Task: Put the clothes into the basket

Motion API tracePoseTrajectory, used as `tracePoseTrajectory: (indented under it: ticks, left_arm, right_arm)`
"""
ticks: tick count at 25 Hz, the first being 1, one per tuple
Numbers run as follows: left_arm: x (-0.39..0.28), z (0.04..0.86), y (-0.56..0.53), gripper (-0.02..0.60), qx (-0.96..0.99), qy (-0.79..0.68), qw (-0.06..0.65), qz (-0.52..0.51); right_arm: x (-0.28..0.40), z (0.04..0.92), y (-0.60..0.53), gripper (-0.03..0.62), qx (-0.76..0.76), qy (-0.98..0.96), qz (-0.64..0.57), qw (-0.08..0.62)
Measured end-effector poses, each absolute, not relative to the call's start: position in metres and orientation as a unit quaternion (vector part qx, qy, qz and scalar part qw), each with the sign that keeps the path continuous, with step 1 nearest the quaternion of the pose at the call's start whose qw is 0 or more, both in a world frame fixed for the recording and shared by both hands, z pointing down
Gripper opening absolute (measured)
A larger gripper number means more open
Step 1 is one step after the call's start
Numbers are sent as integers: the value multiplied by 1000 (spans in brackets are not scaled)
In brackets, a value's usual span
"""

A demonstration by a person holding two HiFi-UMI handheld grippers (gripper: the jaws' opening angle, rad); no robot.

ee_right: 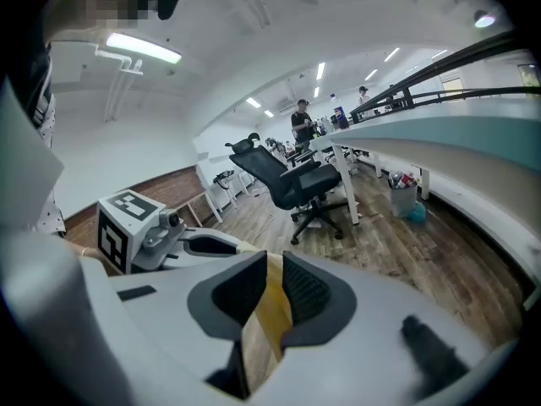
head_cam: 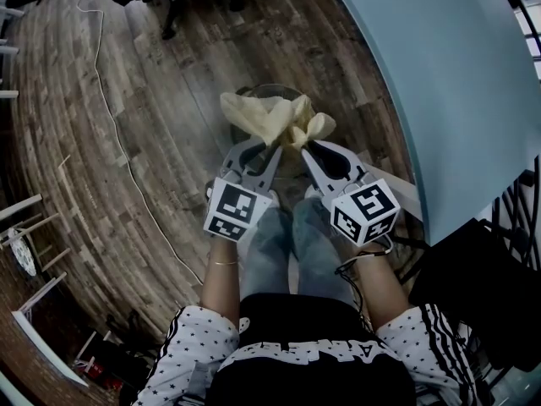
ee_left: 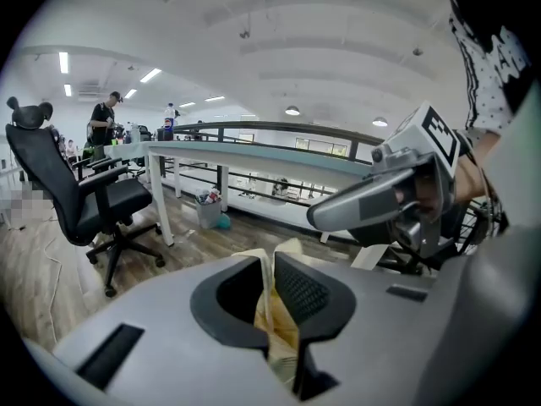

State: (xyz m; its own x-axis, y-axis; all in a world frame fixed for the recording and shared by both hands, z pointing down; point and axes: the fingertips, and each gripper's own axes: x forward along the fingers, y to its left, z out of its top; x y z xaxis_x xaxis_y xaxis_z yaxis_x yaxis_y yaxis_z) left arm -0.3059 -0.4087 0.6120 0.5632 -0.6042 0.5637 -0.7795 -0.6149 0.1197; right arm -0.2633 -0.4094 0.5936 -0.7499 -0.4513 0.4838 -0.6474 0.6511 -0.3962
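Where the two grippers meet in front of the person's knees, a pale yellow cloth [head_cam: 262,117] hangs bunched between them, held in the air. The left gripper [head_cam: 276,148] has its jaws closed on a fold of the cloth, and the left gripper view shows the fabric pinched between the dark pads [ee_left: 302,290]. The right gripper [head_cam: 306,146] has its jaws clamped on a yellow strip of the same cloth, seen wedged between them in the right gripper view. Below the cloth, a round basket [head_cam: 269,86] stands on the wooden floor [head_cam: 127,142], and the fabric overlaps its rim in the head view. A pale blue counter [head_cam: 456,74] runs along the right, its edge near the basket. A white cable [head_cam: 108,117] trails over the floor on the left.
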Motion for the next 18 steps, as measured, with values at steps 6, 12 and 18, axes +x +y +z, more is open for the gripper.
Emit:
tracePoseTrajectory:
  ticks: [6,12,18]
  left_arm:
    - [-299,632,-392,26,860,-365,177,310]
    - [-300,638,-386,26,853,-369,191,315]
    - [-306,645,-382,27,845,-360,192,345]
  right_arm:
    - [-266,584,-411,46,304,-897,278,160]
    - [-262,584,-410,46,307,-895,283,158]
    - [-265,585,-409,46,305,-895,286,156]
